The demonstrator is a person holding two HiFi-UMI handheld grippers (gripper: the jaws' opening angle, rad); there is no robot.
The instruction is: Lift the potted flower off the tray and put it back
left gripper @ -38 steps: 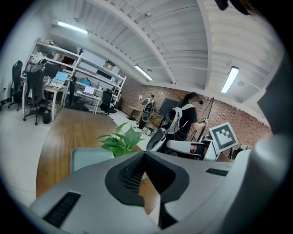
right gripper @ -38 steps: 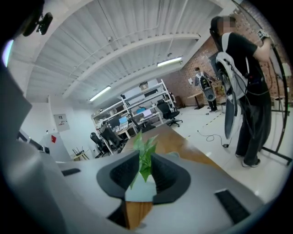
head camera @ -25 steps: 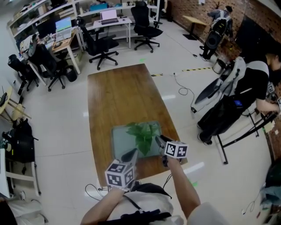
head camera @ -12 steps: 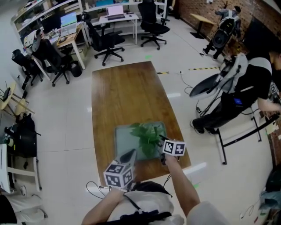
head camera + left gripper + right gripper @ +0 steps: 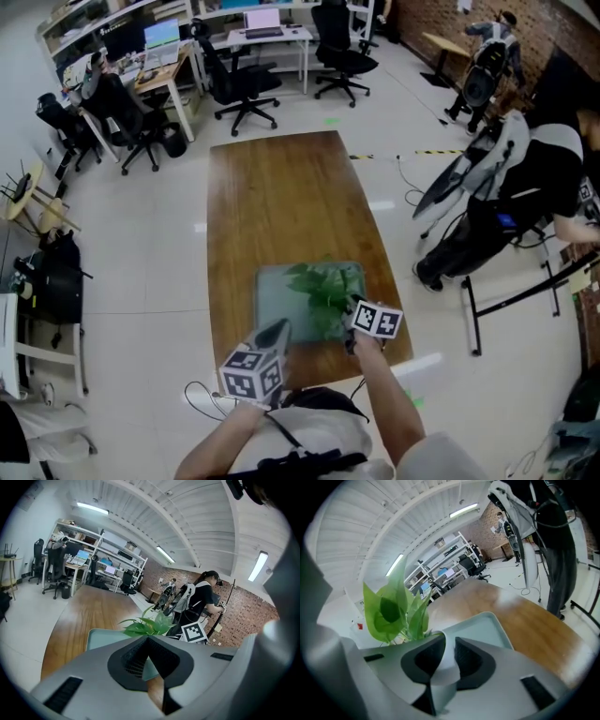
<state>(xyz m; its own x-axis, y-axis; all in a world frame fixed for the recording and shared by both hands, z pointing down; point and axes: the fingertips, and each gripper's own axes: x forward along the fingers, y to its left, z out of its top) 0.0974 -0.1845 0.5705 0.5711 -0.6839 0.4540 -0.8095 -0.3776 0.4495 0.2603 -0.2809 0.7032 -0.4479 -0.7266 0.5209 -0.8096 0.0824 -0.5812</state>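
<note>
A potted flower with broad green leaves point(image 5: 325, 289) stands at the right end of a pale green tray point(image 5: 279, 302) on the wooden table point(image 5: 281, 206). My right gripper point(image 5: 352, 319) is at the plant's near right side. In the right gripper view its jaws point(image 5: 449, 641) are closing, and the pot's white rim point(image 5: 442, 670) is pinched between the pads under the leaves point(image 5: 393, 609). My left gripper point(image 5: 276, 331) hovers at the tray's near edge, shut and empty. Its view shows the joined tips point(image 5: 148, 638) with the tray point(image 5: 101, 637) and leaves point(image 5: 147, 624) beyond.
The tray lies near the table's front right corner, and the right gripper is close to the table's edge. A person in black point(image 5: 548, 178) stands at a frame to the right. Office chairs point(image 5: 239, 84) and desks stand beyond the table's far end.
My right gripper has settled a little lower against the pot under the leaves. The left gripper has edged slightly toward the tray's near edge. The plant stays on the tray.
</note>
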